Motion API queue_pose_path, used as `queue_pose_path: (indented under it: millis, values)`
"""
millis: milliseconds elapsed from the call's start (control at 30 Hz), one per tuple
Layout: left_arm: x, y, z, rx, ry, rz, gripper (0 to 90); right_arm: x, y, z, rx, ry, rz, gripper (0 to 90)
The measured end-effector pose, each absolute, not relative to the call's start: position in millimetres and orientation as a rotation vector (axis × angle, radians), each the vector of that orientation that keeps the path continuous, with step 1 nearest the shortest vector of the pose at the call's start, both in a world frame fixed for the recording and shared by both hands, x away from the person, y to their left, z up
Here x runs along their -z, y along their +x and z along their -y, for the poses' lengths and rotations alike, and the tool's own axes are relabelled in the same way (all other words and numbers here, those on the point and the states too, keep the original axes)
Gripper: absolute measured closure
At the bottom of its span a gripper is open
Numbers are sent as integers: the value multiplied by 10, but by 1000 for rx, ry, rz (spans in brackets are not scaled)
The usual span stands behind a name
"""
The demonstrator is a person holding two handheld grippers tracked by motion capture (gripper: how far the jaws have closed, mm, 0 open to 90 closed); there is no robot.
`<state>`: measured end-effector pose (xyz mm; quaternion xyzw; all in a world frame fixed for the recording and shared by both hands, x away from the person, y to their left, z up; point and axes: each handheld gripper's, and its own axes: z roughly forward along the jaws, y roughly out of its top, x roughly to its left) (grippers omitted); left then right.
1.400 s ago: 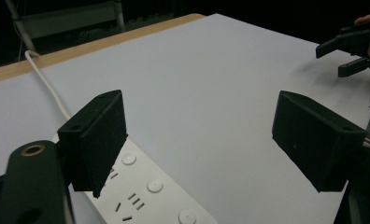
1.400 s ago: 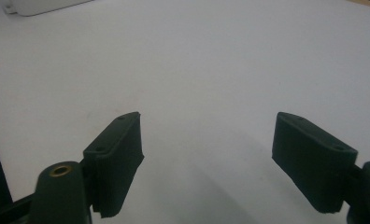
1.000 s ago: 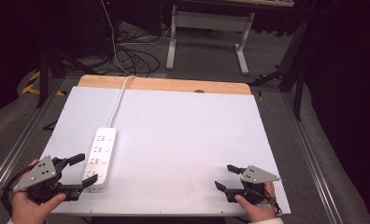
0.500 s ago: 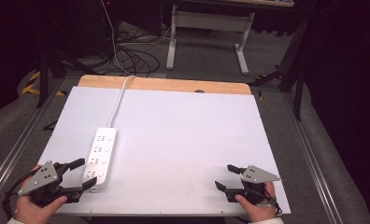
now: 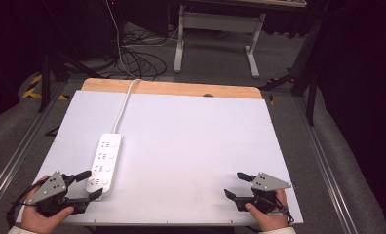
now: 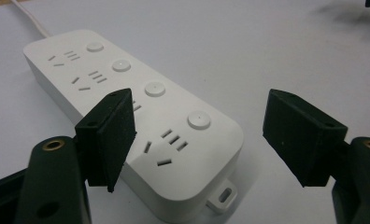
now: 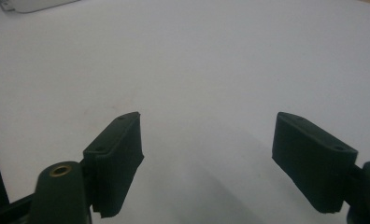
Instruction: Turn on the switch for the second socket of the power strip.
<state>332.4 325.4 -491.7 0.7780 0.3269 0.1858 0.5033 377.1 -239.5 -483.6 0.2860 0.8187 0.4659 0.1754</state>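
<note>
A white power strip (image 5: 106,158) with several sockets and round buttons lies on the left of the white tabletop (image 5: 191,131), its cable (image 5: 124,105) running to the far edge. My left gripper (image 5: 92,184) is at the strip's near end, open. Its jaws have just been closing a little. In the left gripper view the strip's near end (image 6: 127,102) lies between the jaws of the left gripper (image 6: 206,128), and the pads (image 6: 110,135) stand clear of it. My right gripper (image 5: 234,184) rests open near the front right edge with nothing between its jaws (image 7: 211,154).
A wooden strip (image 5: 171,88) borders the table's far edge. Beyond it, cables (image 5: 137,58) lie on the floor beside a white desk frame (image 5: 215,29). Metal rails (image 5: 322,161) flank the table. The strip's corner (image 7: 33,4) shows far off in the right gripper view.
The left hand has sunk toward the table at the strip's near end, and its jaws look slightly narrower. The right hand has kept still.
</note>
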Motion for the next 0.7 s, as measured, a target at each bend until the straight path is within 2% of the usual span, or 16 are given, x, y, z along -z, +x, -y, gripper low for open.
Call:
queue_pose_path:
  millis: [367,700]
  values:
    - [4840,3297,-3278,-484,1793,-807,235,4828,3765,2388,-1322,806,-2320,248]
    - [4826,3292,-3284,-515,1793,-816,207,4829,3766,2389,-1325,803,-2322,245]
